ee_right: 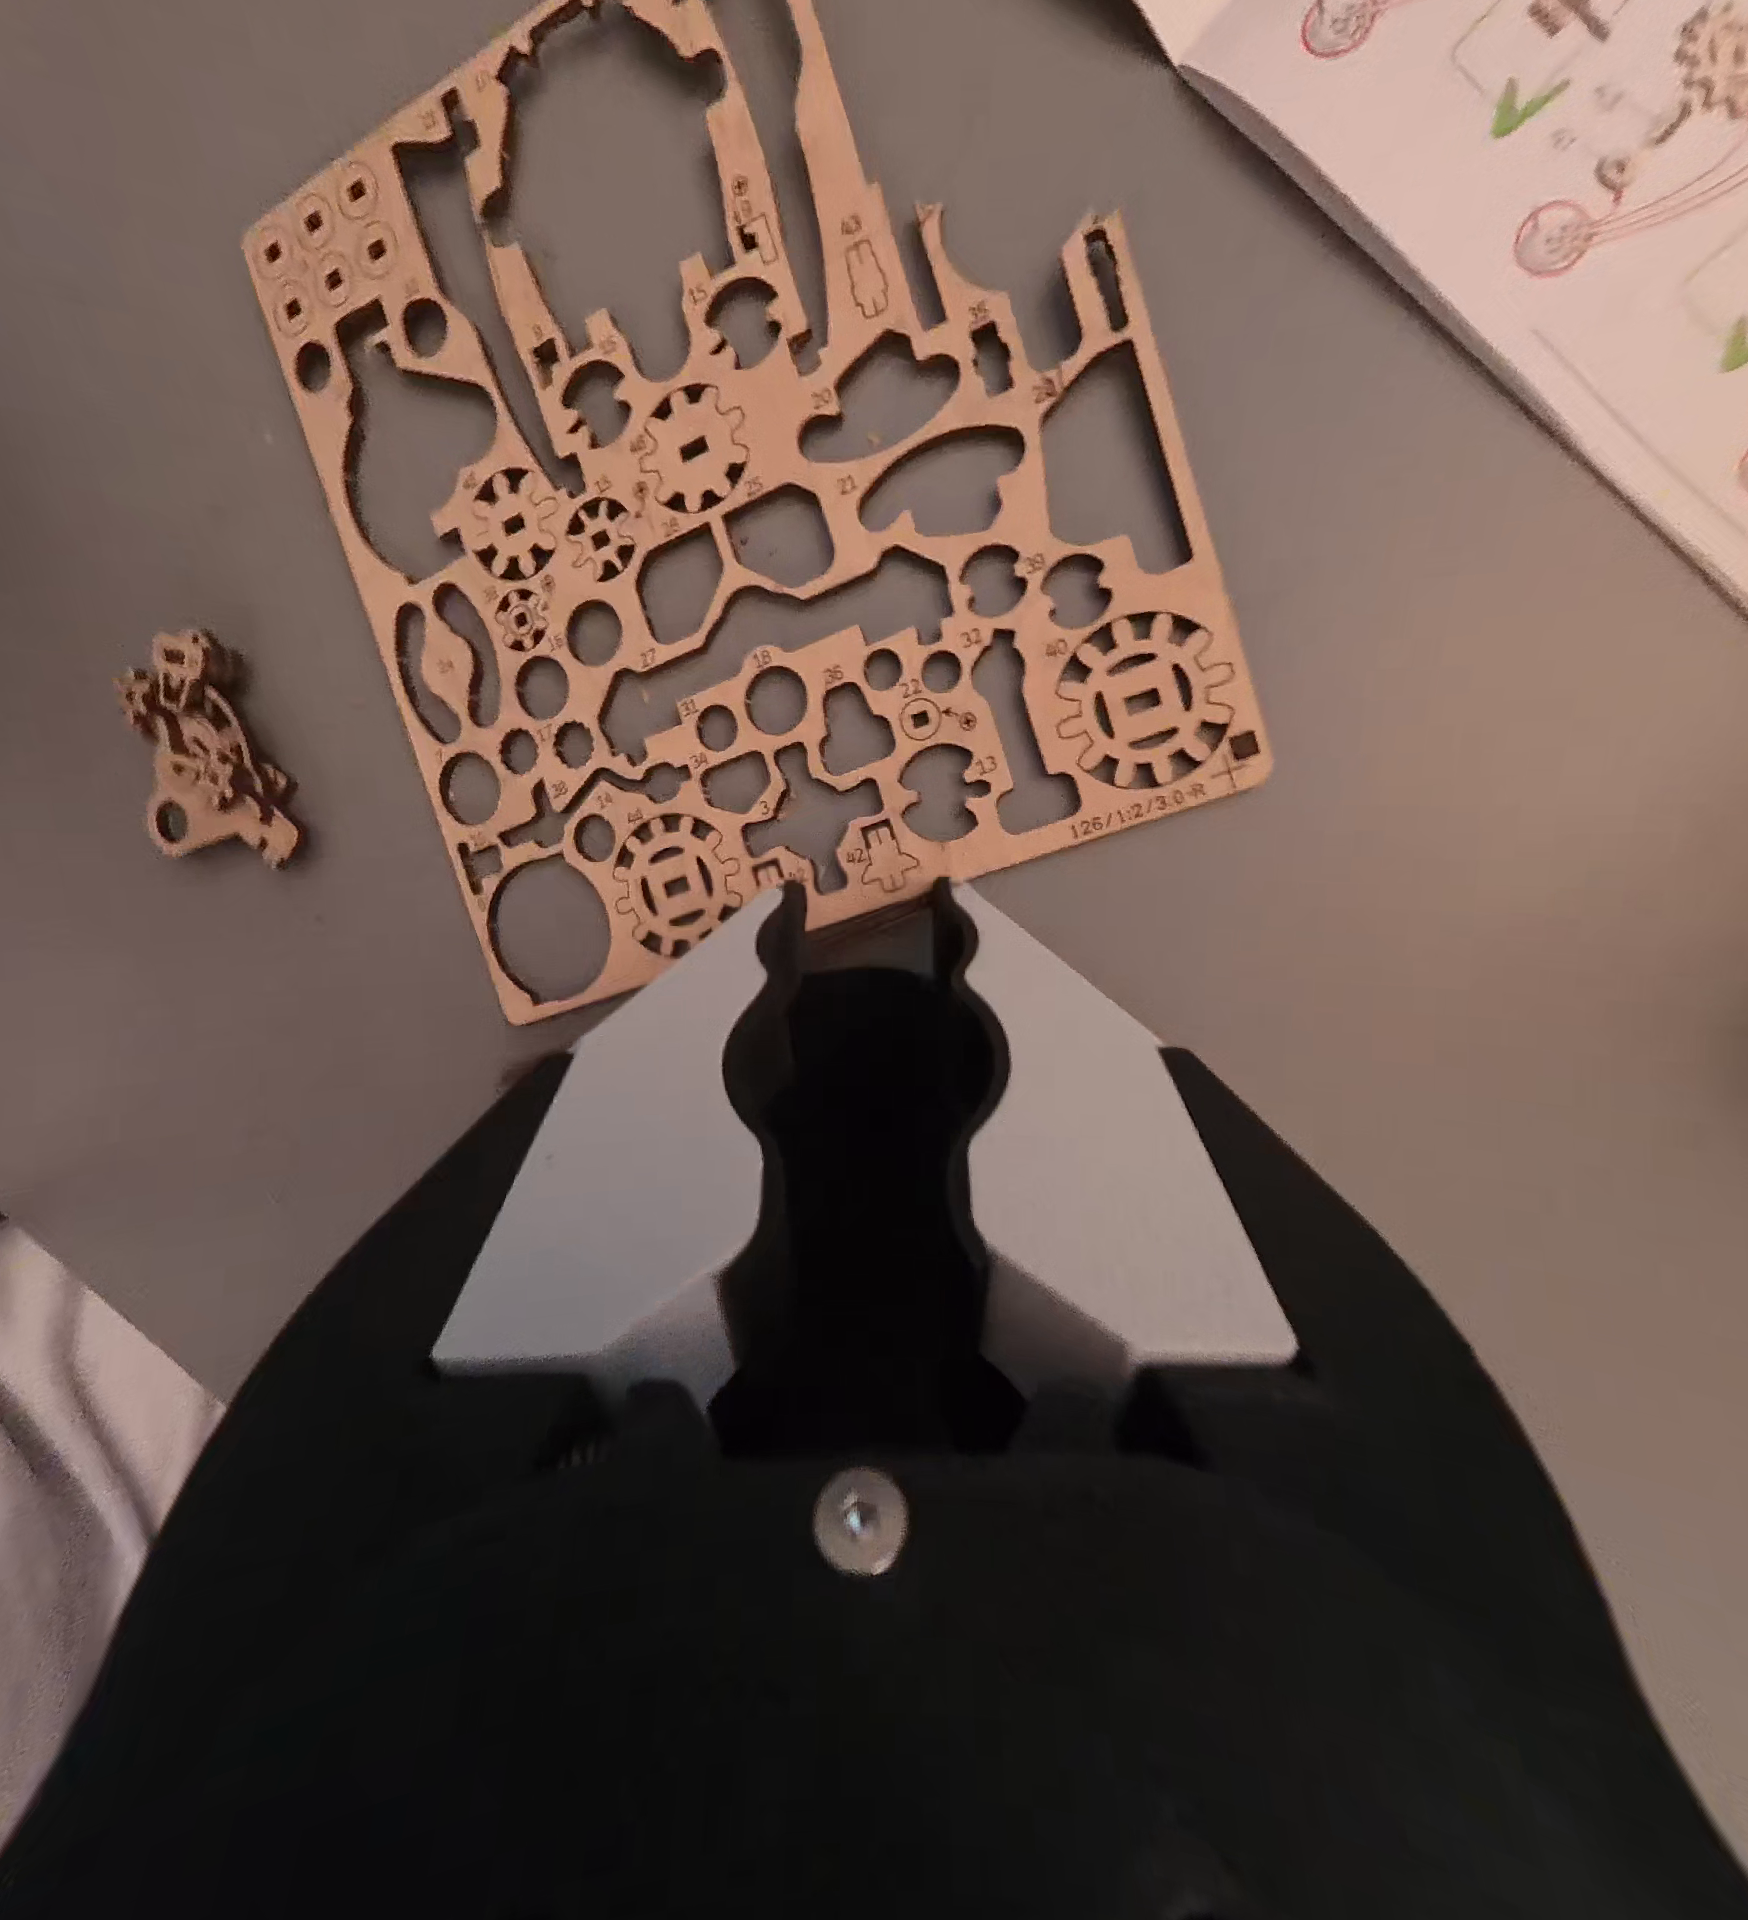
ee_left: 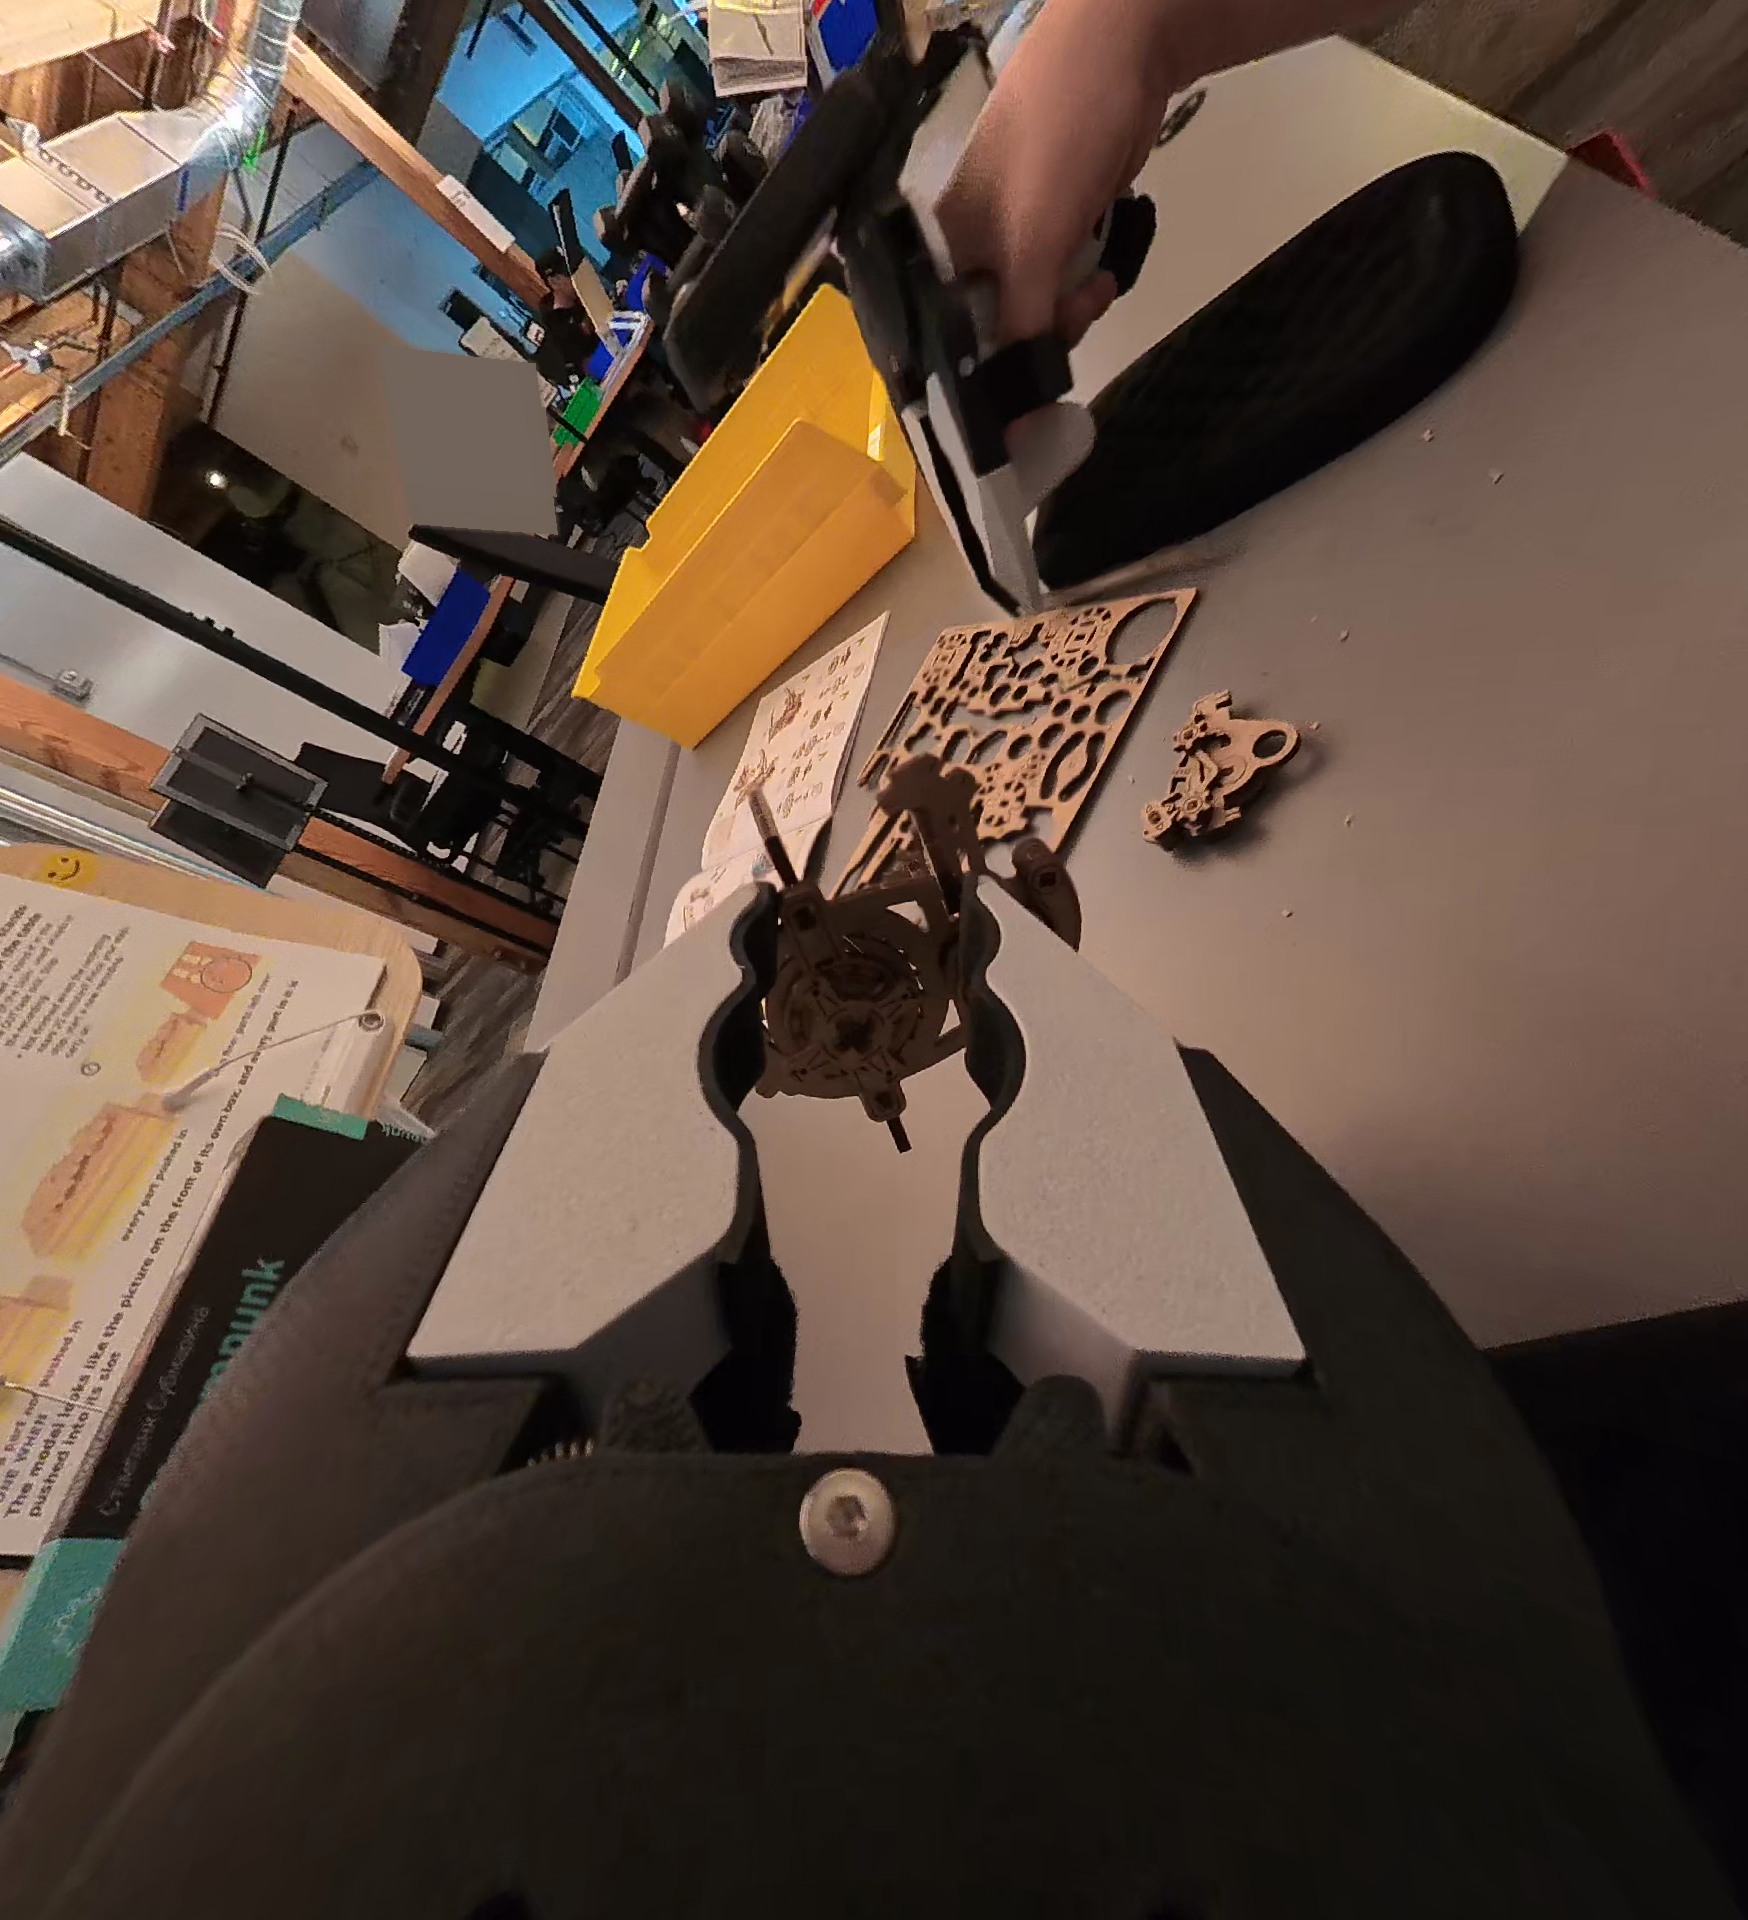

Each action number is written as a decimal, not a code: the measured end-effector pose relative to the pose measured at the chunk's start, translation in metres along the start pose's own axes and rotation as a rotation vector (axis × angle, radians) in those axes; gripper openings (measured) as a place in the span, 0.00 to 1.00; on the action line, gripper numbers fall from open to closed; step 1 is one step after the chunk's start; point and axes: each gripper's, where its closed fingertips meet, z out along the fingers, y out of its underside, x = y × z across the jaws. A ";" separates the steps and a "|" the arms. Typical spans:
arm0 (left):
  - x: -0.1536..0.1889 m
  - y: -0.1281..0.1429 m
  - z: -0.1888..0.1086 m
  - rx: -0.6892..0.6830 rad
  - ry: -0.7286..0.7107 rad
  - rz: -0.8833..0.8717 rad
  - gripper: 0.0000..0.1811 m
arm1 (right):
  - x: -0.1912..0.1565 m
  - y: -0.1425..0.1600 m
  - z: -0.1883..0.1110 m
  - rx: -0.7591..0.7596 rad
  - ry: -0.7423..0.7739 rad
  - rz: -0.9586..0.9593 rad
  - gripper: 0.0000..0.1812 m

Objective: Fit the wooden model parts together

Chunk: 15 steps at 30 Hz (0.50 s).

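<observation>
The left hand-held gripper (ee_left: pixel 865 997) is closed on a round wooden gear assembly (ee_left: pixel 849 1013), held clear of the grey desk (ee_left: pixel 1472 935) between the two white fingers (ee_left: pixel 641 1122); thin dark rods stick out of the assembly above and below. Just past its tips lie a small loose wooden piece (ee_left: pixel 1044 883) and the punched-out wooden parts sheet (ee_left: pixel 1031 717), flat on the desk. To the right of the sheet, set apart from it, rests a small built-up wooden sub-assembly (ee_left: pixel 1218 769). To the left of the sheet lies an open instruction booklet (ee_left: pixel 797 748), and farther out a yellow plastic bin (ee_left: pixel 735 582).

The right hand-held gripper (ee_right: pixel 865 914) hovers with its tips at the near edge of the parts sheet (ee_right: pixel 745 520) — its fingers (ee_right: pixel 641 1143) stand apart with nothing between them. From this side the sub-assembly (ee_right: pixel 205 753) lies off to the left of the sheet, and the booklet (ee_right: pixel 1576 312) sits beyond it to the right. In the left wrist view a person's hand (ee_left: pixel 1046 177) grips this gripper — beside it a black oval pad (ee_left: pixel 1296 364) rests on the desk.
</observation>
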 end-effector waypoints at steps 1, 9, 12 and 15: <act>0.001 -0.002 0.000 0.002 0.001 0.007 0.18 | 0.001 -0.002 0.001 -0.005 0.012 0.032 0.12; 0.005 -0.012 0.001 0.001 -0.008 0.056 0.18 | -0.009 0.006 -0.011 -0.088 0.130 0.182 0.14; 0.007 -0.017 0.002 0.019 -0.009 0.063 0.18 | -0.011 0.012 0.003 -0.156 0.159 0.183 0.12; 0.006 -0.018 0.001 0.027 -0.017 0.066 0.18 | -0.017 0.014 0.004 -0.201 0.163 0.118 0.07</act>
